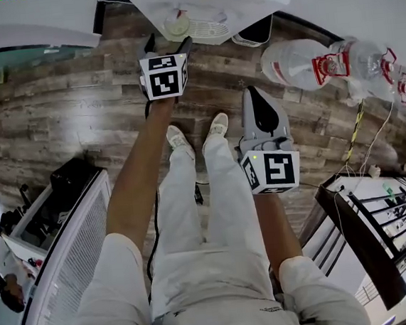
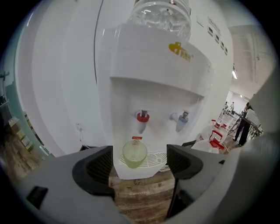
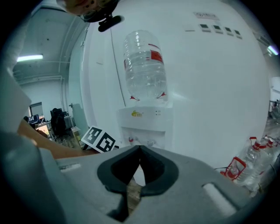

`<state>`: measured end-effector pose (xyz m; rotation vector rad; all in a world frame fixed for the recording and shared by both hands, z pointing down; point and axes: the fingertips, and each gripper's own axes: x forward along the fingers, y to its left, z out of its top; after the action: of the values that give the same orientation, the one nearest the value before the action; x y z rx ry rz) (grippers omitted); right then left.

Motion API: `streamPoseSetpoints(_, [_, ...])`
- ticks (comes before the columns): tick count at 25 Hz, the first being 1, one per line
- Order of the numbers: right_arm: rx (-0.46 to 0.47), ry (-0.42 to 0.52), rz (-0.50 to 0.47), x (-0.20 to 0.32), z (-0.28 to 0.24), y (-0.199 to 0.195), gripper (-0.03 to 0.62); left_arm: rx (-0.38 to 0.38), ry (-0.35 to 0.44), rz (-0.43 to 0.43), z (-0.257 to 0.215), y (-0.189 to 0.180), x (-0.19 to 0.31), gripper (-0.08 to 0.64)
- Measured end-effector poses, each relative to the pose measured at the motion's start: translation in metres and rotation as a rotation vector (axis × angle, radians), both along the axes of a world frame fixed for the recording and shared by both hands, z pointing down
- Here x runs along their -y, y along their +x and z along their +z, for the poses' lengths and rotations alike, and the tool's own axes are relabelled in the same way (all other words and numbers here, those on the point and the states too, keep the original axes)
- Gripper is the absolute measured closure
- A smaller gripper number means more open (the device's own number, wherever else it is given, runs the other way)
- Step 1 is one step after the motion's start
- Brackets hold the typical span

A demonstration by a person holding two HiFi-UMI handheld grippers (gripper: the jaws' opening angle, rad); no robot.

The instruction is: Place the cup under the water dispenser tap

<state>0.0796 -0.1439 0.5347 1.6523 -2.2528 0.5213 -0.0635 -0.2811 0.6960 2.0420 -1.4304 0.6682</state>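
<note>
Pale green and see-through, the cup [image 2: 134,154] stands on the white slotted tray [image 2: 155,160] of the dispenser [image 2: 148,61], right below its red tap [image 2: 142,117]. I see my left gripper [image 2: 140,165] spread wide in front of the dispenser, its ribbed black pads [image 2: 99,166] clear of the cup, holding nothing. My right gripper [image 3: 139,151] hangs farther from the dispenser, jaws pressed together, empty.

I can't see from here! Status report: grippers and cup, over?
Left gripper open, empty. Right gripper shut, empty. Green cup on drip tray, under red tap. Nothing blocking it.
</note>
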Motion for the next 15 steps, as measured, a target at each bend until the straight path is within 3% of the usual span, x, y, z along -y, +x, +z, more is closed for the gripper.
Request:
streamPoseSetpoints(8, [0.004, 0.016, 0.016, -0.017, -0.051, -0.004, 0.592, -0.064, 0.054, -0.028, -0.088, -0.004, -0.029, 0.233])
streamPoseSetpoints(15, [0.001, 0.057, 0.006, -0.022, -0.112, -0.009, 0.593, -0.075, 0.09, -0.059, -0.172, -0.01, -0.057, 0.283])
